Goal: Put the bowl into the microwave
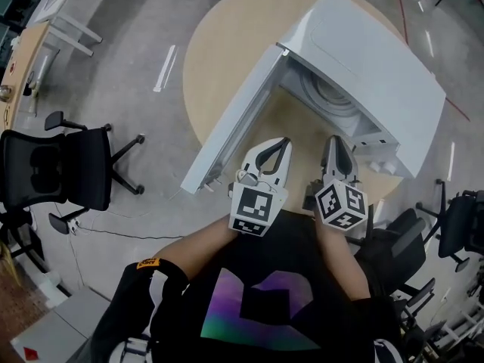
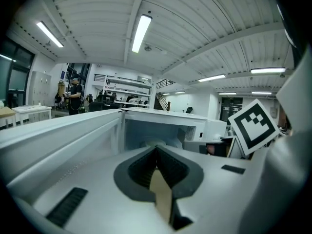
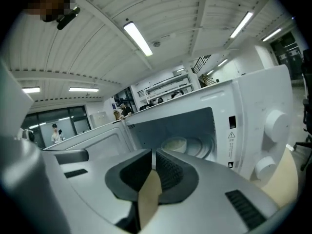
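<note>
I get bright, even light from ceiling strips (image 2: 141, 33). Gripper views warp and go black at corners.

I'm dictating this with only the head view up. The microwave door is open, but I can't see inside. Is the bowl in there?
Observer: Yes. The right gripper view shows a pale bowl inside the microwave, at the left of the glass turntable.
Operator: Is the right gripper holding anything?
Observer: No. The right gripper has its jaws together with nothing between them.
Operator: And the left one?
Observer: The left gripper is shut and empty too, pointing into the microwave.
</note>
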Demonstrator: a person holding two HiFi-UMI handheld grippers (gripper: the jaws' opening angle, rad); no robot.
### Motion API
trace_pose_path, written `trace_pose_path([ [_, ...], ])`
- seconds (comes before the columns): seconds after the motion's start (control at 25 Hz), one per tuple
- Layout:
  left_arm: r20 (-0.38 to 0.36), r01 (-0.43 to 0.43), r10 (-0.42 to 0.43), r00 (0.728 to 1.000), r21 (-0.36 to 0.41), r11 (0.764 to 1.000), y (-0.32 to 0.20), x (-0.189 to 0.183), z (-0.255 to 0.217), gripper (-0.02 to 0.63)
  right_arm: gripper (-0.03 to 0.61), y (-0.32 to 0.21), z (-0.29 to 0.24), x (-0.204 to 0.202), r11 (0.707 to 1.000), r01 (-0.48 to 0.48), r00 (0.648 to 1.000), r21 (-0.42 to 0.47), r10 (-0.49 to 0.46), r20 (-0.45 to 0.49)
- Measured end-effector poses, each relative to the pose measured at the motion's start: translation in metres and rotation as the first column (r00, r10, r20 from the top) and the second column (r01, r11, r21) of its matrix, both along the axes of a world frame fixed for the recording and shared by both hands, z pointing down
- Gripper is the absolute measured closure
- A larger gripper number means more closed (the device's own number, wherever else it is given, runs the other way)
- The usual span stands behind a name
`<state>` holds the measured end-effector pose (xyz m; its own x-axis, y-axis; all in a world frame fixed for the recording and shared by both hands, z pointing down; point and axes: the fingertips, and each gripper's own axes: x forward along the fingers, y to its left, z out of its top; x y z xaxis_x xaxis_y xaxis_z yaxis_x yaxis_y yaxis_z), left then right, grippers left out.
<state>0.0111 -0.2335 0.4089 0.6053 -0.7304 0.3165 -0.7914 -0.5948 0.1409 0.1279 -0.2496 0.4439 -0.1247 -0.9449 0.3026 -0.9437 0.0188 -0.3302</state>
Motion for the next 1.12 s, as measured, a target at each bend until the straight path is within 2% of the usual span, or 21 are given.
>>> trace_pose_path([
  [0.44,-0.041,0.002,-0.001,0.999,0.02,1.0,0.036,-0.024,-0.007,0.568,0.538,0.053,-0.024,-0.036,0.995,0.098,0.992,0.02,-0.096,-0.087],
  [0.8,-0.049,-0.02,0.022,0.999,0.048,0.999,0.063,-0.033,-0.016,0.568,0.538,0.082,-0.03,-0.05,0.993,0.119,0.985,0.019,-0.115,-0.129],
  [1.12,-0.042,-0.006,0.008,0.999,0.056,0.998,0.078,-0.035,-0.014,0.568,0.54,0.098,-0.031,-0.052,0.988,0.15,0.977,0.027,-0.144,-0.16],
])
